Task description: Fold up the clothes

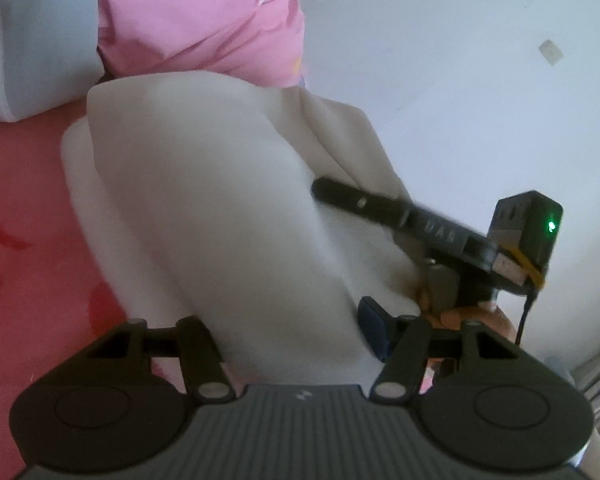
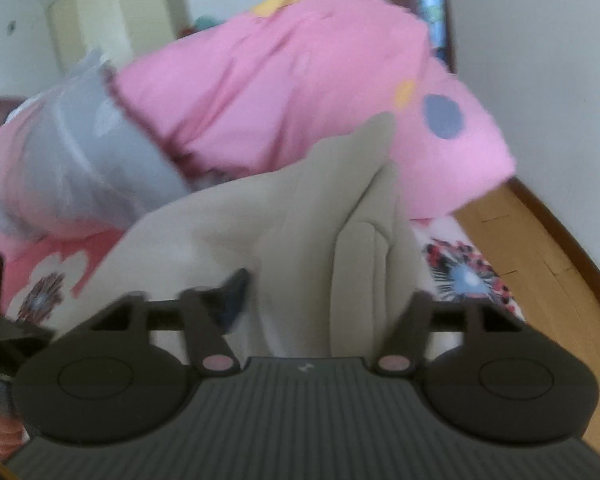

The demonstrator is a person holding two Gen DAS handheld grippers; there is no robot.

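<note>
We are holding a beige garment [image 1: 204,208] in both grippers; left gripper [image 1: 292,344] and right gripper [image 2: 320,300] jaws clamping cloth between them, its length running straight ahead toward the pink quilt [image 2: 284,80].

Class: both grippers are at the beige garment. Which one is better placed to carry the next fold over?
Probably the right gripper: garment bunches between its fingers. The left gripper only shows cloth draped across it.

Pink quilt [image 2: 292,92] heaped on floral bedsheet [image 2: 466,276]; wooden floor [image 2: 540,256] beside.
</note>
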